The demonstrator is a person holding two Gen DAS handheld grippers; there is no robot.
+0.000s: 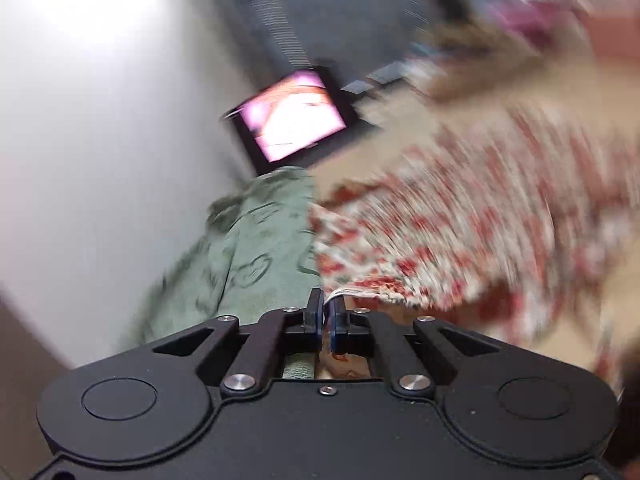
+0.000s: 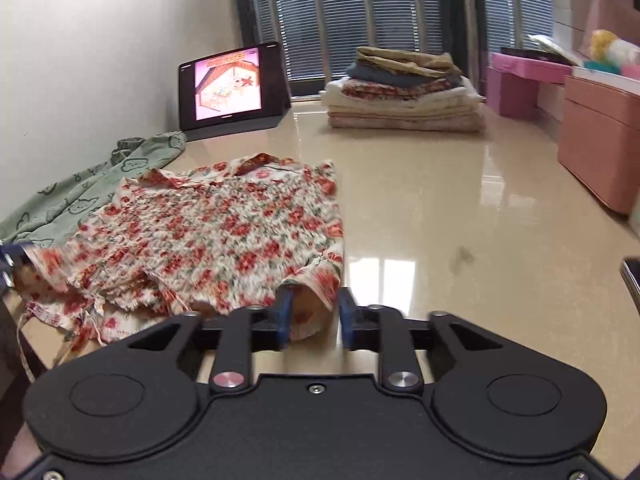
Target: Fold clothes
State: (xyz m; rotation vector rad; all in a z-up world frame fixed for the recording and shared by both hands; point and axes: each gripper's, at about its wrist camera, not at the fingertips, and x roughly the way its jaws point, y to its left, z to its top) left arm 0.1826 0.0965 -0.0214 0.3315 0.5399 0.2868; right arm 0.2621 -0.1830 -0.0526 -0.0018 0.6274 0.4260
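Note:
A cream garment with red flowers (image 2: 224,232) lies spread on the glossy beige table (image 2: 420,208). My right gripper (image 2: 315,312) is open at the garment's near right corner, and that corner droops between its blue fingertips (image 2: 285,312). My left gripper (image 1: 326,312) is shut on the garment's hem; its view is heavily motion-blurred, with the floral garment (image 1: 460,232) streaked across the right. In the right wrist view, the left gripper (image 2: 10,260) shows at the far left edge, pinching the garment's left corner. A hand shows at that view's lower left.
A green printed garment (image 2: 80,196) lies crumpled along the white wall, also the green garment (image 1: 248,256). A lit tablet (image 2: 232,88) stands at the back. A stack of folded clothes (image 2: 404,92) sits far centre. Pink drawers (image 2: 600,148) stand right.

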